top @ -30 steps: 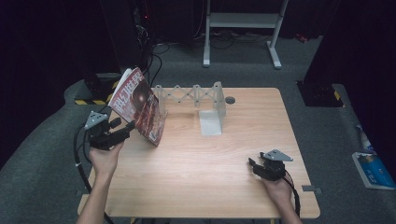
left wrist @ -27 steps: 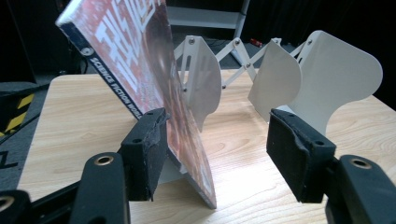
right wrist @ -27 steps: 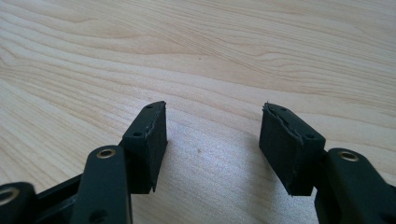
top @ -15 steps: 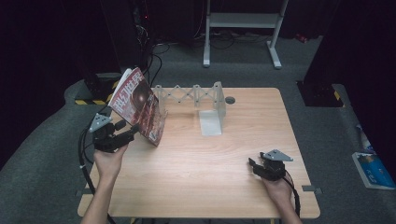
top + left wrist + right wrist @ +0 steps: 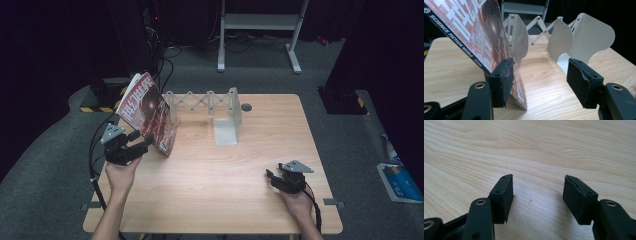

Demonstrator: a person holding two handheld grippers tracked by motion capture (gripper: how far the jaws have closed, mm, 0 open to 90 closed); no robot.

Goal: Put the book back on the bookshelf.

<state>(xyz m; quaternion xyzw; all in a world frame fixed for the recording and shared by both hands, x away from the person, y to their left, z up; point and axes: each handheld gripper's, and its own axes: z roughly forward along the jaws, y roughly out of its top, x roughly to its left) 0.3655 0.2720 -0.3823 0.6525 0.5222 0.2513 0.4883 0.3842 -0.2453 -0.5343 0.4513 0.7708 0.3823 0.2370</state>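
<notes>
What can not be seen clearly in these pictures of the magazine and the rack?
- Left gripper view: the top of the magazine is cut off by the picture edge, so its title is incomplete.
- Left gripper view: the gripper's left pad covers part of the magazine's lower edge, so contact there is unclear.
- High view: the cover text is too small to read.
- High view: the magazine hides the left end of the white folding rack.

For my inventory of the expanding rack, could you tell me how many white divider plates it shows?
3 show clearly in the left gripper view: one just behind the leaning magazine, one in the middle, one at the far end. The magazine may hide another.
</notes>
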